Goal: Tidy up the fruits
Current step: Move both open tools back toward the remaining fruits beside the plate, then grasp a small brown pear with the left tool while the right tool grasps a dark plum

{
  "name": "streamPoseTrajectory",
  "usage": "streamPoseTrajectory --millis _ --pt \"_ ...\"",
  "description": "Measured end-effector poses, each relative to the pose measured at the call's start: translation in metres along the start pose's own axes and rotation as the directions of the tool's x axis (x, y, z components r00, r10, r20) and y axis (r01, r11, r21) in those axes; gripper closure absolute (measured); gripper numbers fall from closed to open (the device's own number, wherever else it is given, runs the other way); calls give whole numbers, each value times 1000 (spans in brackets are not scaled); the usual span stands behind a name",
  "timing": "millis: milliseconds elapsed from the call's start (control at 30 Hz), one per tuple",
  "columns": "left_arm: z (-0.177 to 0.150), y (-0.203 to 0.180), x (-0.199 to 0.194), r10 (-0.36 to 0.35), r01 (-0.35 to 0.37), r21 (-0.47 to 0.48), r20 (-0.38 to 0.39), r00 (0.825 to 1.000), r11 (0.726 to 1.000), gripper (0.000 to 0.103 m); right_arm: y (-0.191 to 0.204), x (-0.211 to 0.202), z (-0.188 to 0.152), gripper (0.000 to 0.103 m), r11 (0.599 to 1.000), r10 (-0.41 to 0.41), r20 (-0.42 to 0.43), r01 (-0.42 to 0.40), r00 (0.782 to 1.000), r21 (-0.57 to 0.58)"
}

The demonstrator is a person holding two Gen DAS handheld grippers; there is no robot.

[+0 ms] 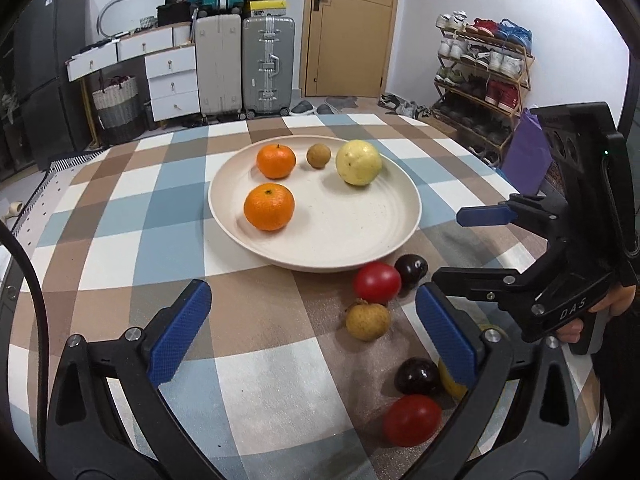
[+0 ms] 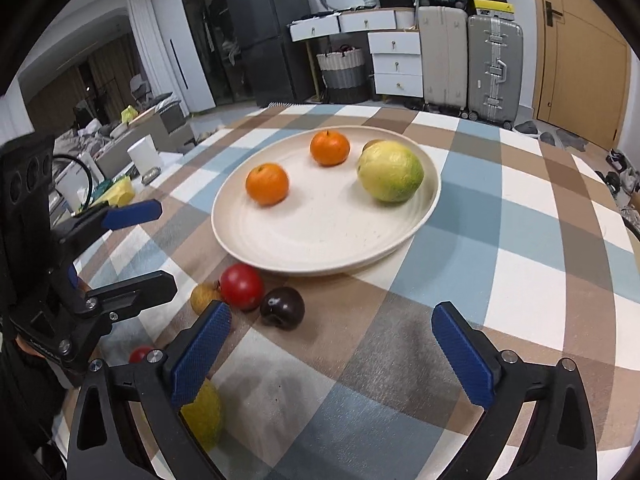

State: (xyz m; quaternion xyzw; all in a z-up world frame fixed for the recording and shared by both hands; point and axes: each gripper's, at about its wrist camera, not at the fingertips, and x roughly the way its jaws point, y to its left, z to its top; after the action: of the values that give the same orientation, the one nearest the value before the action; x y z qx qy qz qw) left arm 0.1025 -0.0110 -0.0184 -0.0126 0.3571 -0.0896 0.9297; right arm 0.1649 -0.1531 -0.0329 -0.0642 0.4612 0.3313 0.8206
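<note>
A cream plate [image 1: 320,240] [image 2: 320,240] on the checked tablecloth holds two oranges [image 1: 269,207] [image 2: 267,184], a small brown fruit [image 1: 318,155] and a yellow-green lemon [image 1: 358,162] [image 2: 390,171]. In front of the plate lie a red tomato [image 1: 377,282] [image 2: 241,287], a dark plum [image 1: 411,267] [image 2: 282,307], a tan fruit [image 1: 367,321] [image 2: 203,297], a second plum [image 1: 417,376], a second tomato [image 1: 412,420] [image 2: 140,355] and a yellow fruit [image 2: 204,416]. My left gripper [image 1: 312,336] is open and empty above the cloth. My right gripper [image 2: 332,360] is open and empty, near the plum.
The table [image 1: 120,240] drops off at its far and left edges. Behind it stand suitcases [image 1: 268,64], white drawers [image 1: 172,80], a shoe rack [image 1: 484,72] and a door [image 1: 348,28]. The right gripper's body [image 1: 560,260] is to the right of the loose fruit.
</note>
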Motion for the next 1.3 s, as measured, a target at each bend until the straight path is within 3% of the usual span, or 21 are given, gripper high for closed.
streamPoseTrajectory --millis 100,200,433,533,1067,1200,1300 --pt "-1 -1 4 -8 8 0 -26 1000 1000 1 3 2 -1 5 1000 19 -21 -19 1000 -18" --pt "-2 -1 7 -8 8 0 -38 999 1000 1 7 5 -1 18 999 31 -40 -33 999 -35" --pt "-3 0 10 -5 5 3 -48 999 1000 1 13 11 0 34 997 55 -56 -59 997 -58" --pt "-3 0 11 -9 9 3 -52 999 1000 2 16 11 2 45 995 68 -58 -72 996 -72" --pt "-4 2 18 -40 40 -1 -92 995 999 14 17 14 5 57 989 109 -84 -116 990 -87" --pt "-4 3 18 -44 43 -8 -94 995 999 15 19 16 5 70 987 130 -89 -138 988 -88" --pt "-4 4 18 -43 42 -12 -95 995 999 15 18 17 5 72 986 140 -90 -147 986 -81"
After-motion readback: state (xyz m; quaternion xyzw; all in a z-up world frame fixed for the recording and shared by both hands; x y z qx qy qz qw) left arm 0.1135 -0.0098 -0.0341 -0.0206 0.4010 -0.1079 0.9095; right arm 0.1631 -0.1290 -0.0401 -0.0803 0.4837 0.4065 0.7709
